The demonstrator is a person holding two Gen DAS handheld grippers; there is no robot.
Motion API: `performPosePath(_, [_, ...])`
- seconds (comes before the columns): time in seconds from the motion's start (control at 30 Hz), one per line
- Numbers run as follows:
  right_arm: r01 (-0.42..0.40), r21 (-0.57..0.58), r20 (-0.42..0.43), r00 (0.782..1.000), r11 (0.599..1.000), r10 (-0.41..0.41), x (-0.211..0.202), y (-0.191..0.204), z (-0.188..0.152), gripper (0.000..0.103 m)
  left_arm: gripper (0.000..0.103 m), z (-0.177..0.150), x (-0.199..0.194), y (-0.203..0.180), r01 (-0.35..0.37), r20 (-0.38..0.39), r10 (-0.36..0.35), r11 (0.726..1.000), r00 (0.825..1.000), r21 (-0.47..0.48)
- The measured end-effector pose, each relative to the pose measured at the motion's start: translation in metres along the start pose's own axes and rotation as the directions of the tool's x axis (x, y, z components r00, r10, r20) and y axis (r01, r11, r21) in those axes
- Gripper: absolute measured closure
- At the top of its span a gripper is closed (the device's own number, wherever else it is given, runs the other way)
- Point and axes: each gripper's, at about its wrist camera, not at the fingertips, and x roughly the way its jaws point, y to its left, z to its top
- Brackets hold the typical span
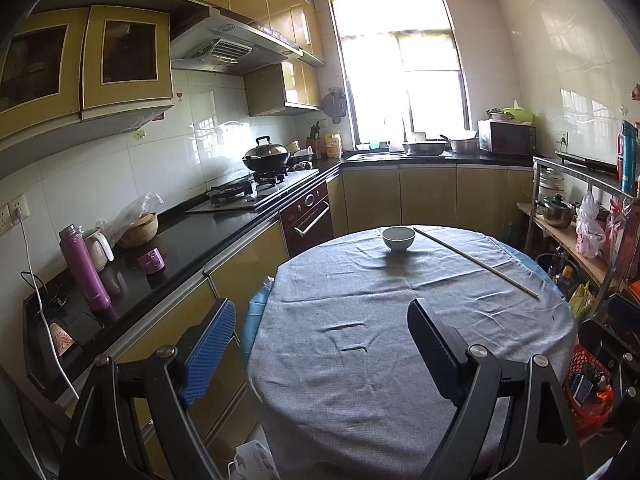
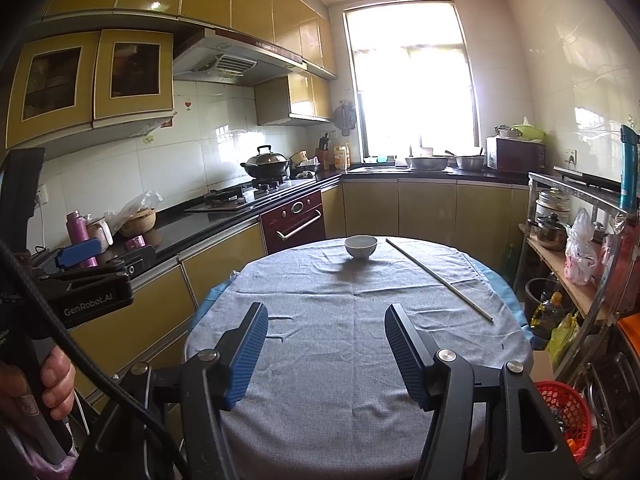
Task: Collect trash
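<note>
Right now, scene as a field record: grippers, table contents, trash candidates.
left gripper: open, empty, above the near table edge
right gripper: open, empty, over the near half of the table
table: round, grey cloth
bowl: white, upright, far side
stick: thin, lying diagonally, right of the bowl, apart from it
trash: none obvious on the table
red basket: floor, right of the table
</note>
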Motion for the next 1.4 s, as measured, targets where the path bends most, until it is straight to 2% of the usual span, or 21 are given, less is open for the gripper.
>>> performPosePath(1.4, [-0.001, 0.006, -0.002, 1.0, 1.0, 0.001, -0.0017, -0.0007, -0.0026, 0.038, 0.015, 0.0024, -0.0042, -0.0014, 0.006, 0.011, -0.006, 1.0, 1.0, 0.008])
